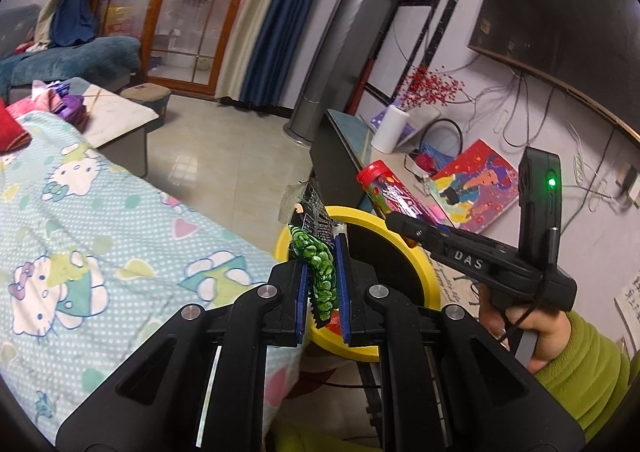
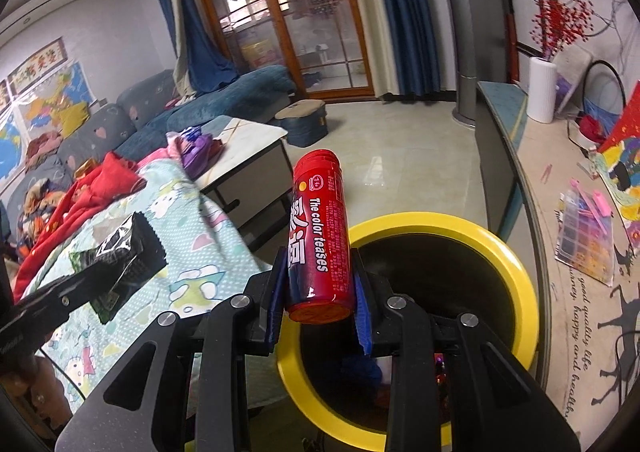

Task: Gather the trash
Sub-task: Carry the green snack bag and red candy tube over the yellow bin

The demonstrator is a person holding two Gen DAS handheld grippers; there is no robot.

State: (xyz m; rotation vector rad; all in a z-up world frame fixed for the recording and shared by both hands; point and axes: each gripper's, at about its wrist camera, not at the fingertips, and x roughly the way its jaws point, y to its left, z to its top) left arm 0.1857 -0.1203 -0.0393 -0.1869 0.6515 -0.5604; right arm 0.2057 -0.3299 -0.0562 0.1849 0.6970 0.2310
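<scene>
1. Left wrist view, nearest first: the left gripper [image 1: 323, 284] is clamped on a snack wrapper [image 1: 318, 268], green and black, which stands up between the blue pads. It sits over the near left rim of the yellow-rimmed bin [image 1: 426, 272], partly above the cartoon-print blanket [image 1: 100, 219] rather than squarely over the opening.
2. Right wrist view: the right gripper [image 2: 320, 292] grips a red candy tube [image 2: 320, 228] near its base, the tube pointing up and away. It sits over the bin's near left rim, with the dark mouth just to its right.
3. Both pieces of trash are held in the air at the bin and not yet dropped; some litter seems to lie at the bottom already.
4. Risk: the wrapper is light and flat. Let go where it is, it could catch the rim or slide onto the blanket.
5. Risk: the tube is held low, with most of its length free beyond the pads. Released while tilted, it could strike the rim and roll off to the floor.
6. Risk: the two grippers are close together above one opening, so they could knock each other.
7. Room: the blanket edge touches the bin's left side and a low cabinet [image 2: 500, 171] stands just beyond on the right. Farther off, the tiled floor [image 2: 400, 155] is open.
</scene>
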